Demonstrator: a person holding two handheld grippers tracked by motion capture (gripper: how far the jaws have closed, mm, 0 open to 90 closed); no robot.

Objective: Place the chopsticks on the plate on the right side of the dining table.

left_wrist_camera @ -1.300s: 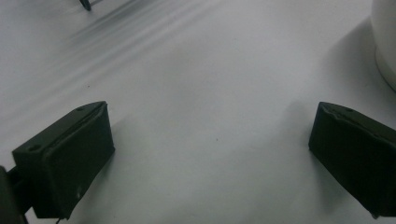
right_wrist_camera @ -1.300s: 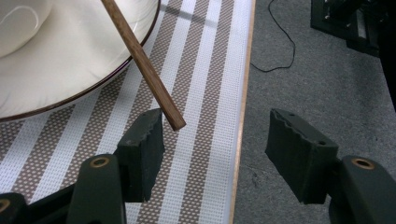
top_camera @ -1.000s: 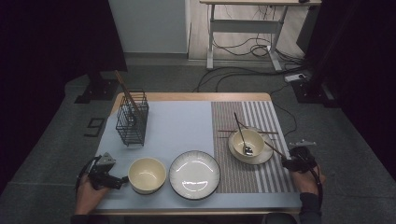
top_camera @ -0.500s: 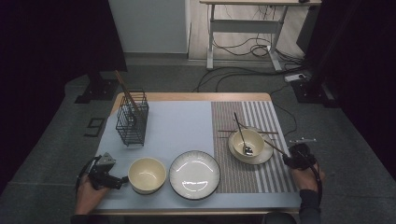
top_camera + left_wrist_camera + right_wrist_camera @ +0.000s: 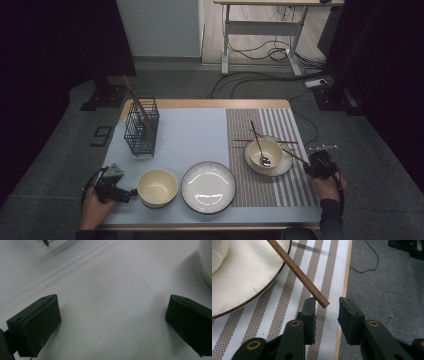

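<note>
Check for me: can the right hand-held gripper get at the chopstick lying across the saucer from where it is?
Probably yes. The right hand-held gripper has just been closing, and the chopstick ends between its jaws, near the left one, with a gap on the other side. Nothing blocks it; the saucer sits farther along the stick.

Grey carpet floor [image 5: 65, 150], metal-legged desk [image 5: 260, 30], white wall [image 5: 160, 27]

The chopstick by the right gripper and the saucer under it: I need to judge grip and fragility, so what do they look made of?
The chopstick looks like dark brown wood, matte, with fine grain lines and a squared cut end. The saucer looks like glazed ceramic: smooth cream surface with a thin dark rim, though hard plastic cannot be ruled out.
</note>
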